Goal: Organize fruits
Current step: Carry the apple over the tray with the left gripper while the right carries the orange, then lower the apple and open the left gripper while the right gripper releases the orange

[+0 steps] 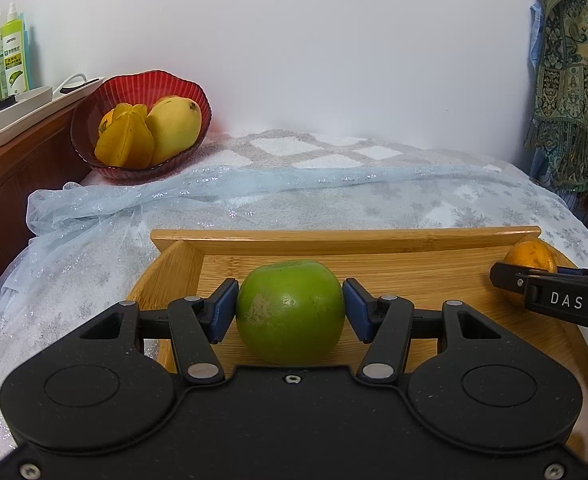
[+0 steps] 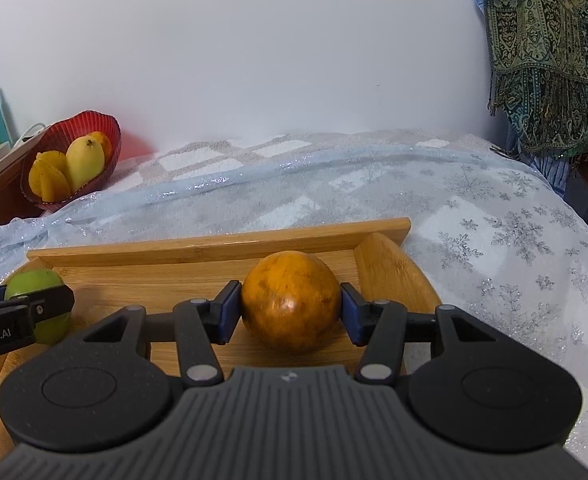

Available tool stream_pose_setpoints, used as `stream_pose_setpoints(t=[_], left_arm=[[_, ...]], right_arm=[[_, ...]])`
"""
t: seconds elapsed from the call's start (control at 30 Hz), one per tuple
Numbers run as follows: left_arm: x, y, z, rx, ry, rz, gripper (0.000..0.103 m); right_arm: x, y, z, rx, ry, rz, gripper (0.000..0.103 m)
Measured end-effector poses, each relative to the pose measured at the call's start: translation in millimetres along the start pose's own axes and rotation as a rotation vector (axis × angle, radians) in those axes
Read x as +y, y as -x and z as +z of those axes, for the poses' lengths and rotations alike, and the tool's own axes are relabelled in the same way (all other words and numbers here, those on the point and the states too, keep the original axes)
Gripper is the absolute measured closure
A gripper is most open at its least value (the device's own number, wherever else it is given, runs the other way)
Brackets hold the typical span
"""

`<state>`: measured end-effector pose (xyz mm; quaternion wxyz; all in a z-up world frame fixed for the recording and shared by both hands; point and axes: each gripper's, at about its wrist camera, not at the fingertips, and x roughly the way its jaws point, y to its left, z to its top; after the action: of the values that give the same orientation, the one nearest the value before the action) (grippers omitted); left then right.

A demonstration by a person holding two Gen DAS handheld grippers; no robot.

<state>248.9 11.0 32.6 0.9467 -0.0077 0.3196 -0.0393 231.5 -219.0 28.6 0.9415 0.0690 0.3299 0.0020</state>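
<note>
A: What's around the round green fruit (image 1: 290, 310)?
B: It sits on the raised-edge bamboo tray (image 1: 333, 242), whose back wall stands just behind it. The left gripper (image 1: 290, 308) has its blue pads touching both sides, clamped on it.

A: And the right gripper (image 2: 291, 307)?
B: Closed around a mottled orange round fruit (image 2: 291, 300) on the same tray, pads against it.

A: Beyond?
B: Glittery pale-blue gauze (image 1: 214, 192), then a ribbed red plastic bowl (image 1: 142, 84) with a mango (image 1: 174, 128) and starfruit (image 1: 126, 142).

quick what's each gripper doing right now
Left gripper: closed on the green fruit, over the wooden tray.
Right gripper: closed on the orange fruit, same tray.
</note>
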Motion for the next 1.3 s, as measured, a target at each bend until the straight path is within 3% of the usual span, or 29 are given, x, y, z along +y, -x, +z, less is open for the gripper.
stream_pose_setpoints(t=[0.4,0.57,0.83,1.3], left_arm=[[0.2,0.6,-0.2,-0.001,-0.007,-0.001,0.048],[-0.2,0.7,-0.3,-0.001,-0.008,-0.001,0.047],[0.4,0.9,-0.1,0.003,-0.005,0.007,0.038],[-0.5,4.3,-0.1,-0.006,-0.009,-0.003,0.013]], right_arm=[[0.6,1.6,-0.5,0.001,0.001,-0.006,0.045],[1.4,2.6,-0.7,0.001,0.009,-0.016,0.034],[0.0,1.3,-0.8,0.012,0.002,-0.024,0.03],[1.9,7.4,-2.6,0.005,0.005,-0.031,0.016]])
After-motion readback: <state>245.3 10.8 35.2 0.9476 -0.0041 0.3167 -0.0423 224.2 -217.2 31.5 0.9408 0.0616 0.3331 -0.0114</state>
